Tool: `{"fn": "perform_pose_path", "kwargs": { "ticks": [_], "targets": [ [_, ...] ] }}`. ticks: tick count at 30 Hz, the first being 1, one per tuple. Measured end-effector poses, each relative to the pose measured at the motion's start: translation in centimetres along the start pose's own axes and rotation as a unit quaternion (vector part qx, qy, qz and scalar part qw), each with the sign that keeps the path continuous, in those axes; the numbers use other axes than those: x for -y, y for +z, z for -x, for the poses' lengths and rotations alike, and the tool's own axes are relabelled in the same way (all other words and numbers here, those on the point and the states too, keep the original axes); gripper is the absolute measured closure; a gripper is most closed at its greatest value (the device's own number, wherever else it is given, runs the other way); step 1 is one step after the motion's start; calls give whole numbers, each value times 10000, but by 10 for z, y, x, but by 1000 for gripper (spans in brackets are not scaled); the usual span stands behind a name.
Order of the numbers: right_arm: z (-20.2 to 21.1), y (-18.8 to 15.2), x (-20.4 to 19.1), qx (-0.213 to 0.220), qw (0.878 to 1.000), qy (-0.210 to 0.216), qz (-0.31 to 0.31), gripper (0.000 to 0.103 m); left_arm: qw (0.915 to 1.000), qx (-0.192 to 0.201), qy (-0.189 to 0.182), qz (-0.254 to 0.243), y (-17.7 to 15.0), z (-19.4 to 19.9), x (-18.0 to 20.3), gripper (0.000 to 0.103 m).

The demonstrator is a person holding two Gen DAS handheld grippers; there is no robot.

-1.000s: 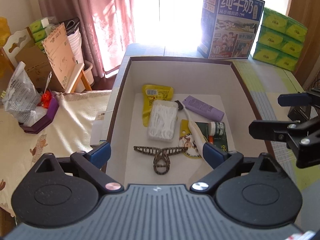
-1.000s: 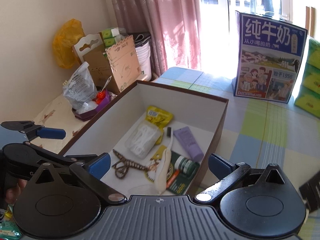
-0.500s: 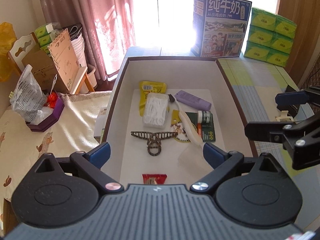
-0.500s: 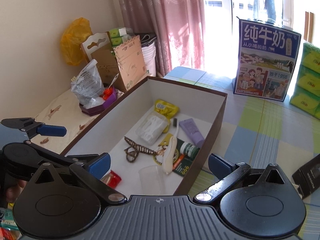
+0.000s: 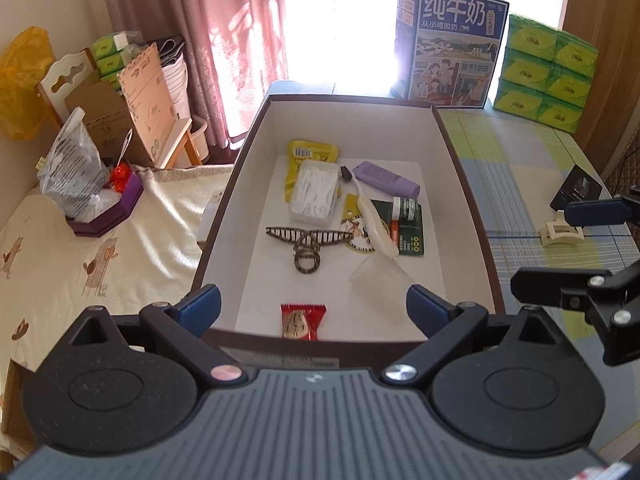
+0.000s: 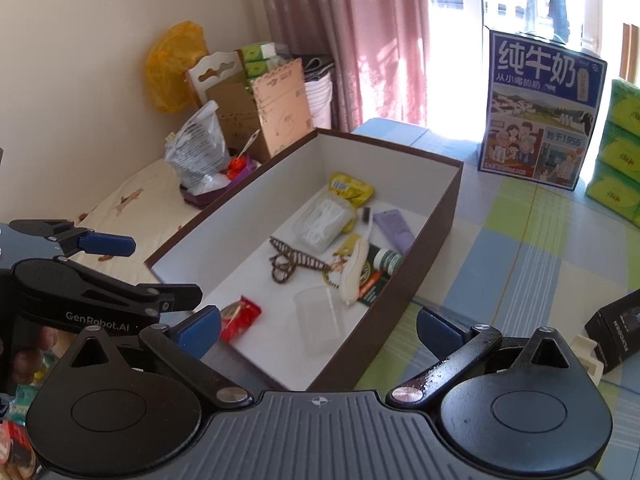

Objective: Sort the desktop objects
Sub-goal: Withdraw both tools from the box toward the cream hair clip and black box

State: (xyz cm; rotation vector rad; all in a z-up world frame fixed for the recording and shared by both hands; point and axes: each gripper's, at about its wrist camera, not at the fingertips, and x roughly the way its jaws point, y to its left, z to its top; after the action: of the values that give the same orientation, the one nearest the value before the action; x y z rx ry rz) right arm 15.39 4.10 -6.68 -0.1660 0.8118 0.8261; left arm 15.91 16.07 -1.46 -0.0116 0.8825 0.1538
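A brown box [image 5: 468, 200] [image 6: 436, 232] with a white inside holds a yellow packet [image 5: 312, 152], a floss pick case [image 5: 314, 192], a purple tube [image 5: 386, 178], a patterned hair claw [image 5: 306, 242] [image 6: 290, 262], a clear cup [image 5: 378, 272] [image 6: 318, 316] and a red snack packet [image 5: 300, 320] [image 6: 238, 318]. My left gripper [image 5: 314, 308] hangs open over the box's near end, empty. My right gripper [image 6: 318, 326] is open too, empty, beside the box's right wall. On the tablecloth right of the box lie a white clip [image 5: 560, 232] and a black box [image 5: 578, 188].
A blue milk carton [image 5: 450, 40] and stacked green tissue packs [image 5: 546, 72] stand at the table's far end. Left of the table is a cloth-covered surface with a plastic bag in a purple tray [image 5: 108, 212], cardboard boxes and a curtain behind.
Both grippers have pulled back toward me and up, so more of the box shows: the red snack packet and clear cup have come into view. Both stay open.
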Motion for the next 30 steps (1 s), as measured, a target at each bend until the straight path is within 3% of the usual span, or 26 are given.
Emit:
{"fn": "perform_pose_path", "kwargs": {
  "ticks": [18, 30],
  "targets": [
    [35, -48, 22, -297, 9988, 287, 248, 2, 9989, -249, 181, 355, -45, 30, 46, 5],
    [62, -100, 80, -648, 9976, -212, -102, 2, 9976, -597, -102, 342, -70, 28, 109, 6]
  ]
}}
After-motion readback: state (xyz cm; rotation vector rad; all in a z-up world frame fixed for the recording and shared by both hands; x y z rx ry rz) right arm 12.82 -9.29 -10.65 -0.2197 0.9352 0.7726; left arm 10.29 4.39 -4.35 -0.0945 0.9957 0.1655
